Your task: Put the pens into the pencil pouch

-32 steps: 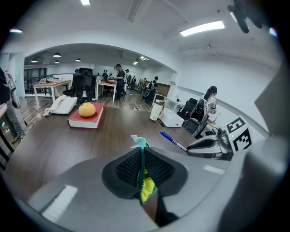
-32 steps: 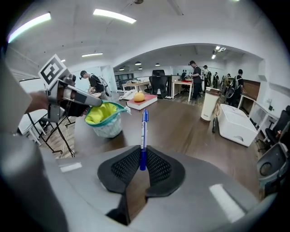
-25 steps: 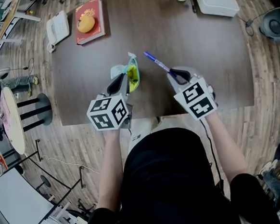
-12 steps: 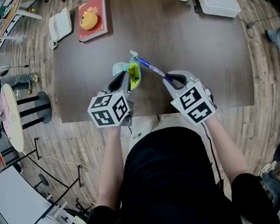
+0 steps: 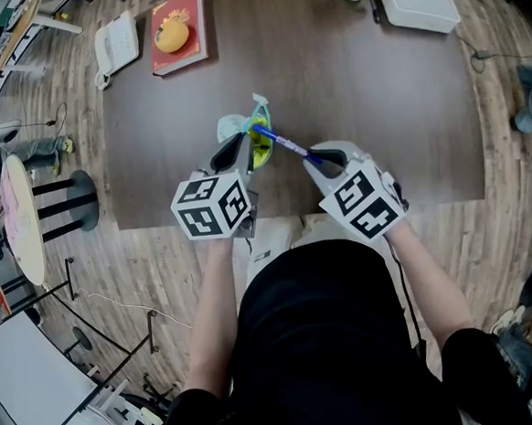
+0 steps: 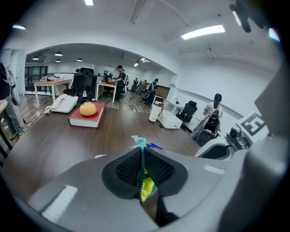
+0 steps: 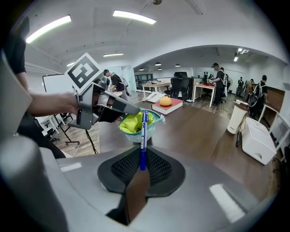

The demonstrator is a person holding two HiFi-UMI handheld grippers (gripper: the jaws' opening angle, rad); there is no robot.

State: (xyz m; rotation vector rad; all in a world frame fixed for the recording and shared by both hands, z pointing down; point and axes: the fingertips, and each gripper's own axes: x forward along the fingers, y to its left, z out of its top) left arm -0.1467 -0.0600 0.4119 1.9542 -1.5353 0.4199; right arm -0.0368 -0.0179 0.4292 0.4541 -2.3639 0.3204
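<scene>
- A big brown table stands in an office with a wood floor. At its far left lie a red book with a round orange thing on top, and a white phone.
- The left gripper has its jaws squeezed on the edge of the pencil pouch (green rim, yellow inside). It holds the pouch up over the near part of the table.
- The pouch's mouth is open and faces the right gripper.
- The right gripper's jaws are pinched tight on the back end of a blue pen. The pen sticks straight out toward the pouch.
- The pen's tip is right at the pouch's mouth. It looks just inside, but that is hard to tell for sure.
</scene>
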